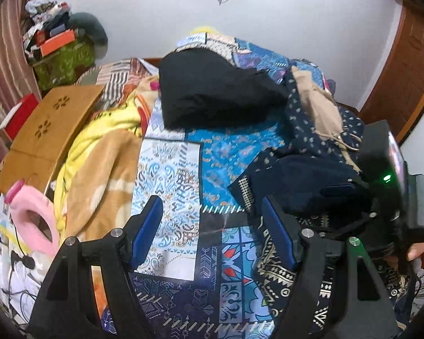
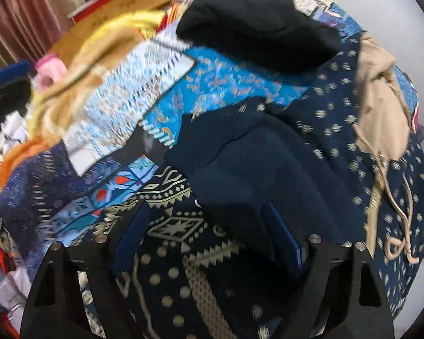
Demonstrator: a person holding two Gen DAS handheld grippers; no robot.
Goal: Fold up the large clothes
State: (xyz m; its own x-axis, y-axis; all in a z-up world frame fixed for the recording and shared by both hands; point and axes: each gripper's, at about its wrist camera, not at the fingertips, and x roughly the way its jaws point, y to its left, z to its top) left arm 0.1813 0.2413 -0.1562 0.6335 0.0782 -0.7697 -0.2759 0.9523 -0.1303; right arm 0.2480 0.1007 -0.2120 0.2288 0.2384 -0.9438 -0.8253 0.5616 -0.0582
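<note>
Even, soft indoor light, no hard shadows. Left wrist view sharp; right wrist view motion-blurred throughout. Strong fisheye bending, dark corners in both.

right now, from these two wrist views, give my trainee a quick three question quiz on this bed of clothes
1. True or false: the left gripper holds a garment.
2. What lies on the dotted navy garment? A) beige garment B) a red towel C) a white sock
3. Which colour is the folded bundle at the far end of the patchwork bedsheet?

Key: 1 false, jaws open with nothing between the pads. 2 A. 3 black.
</note>
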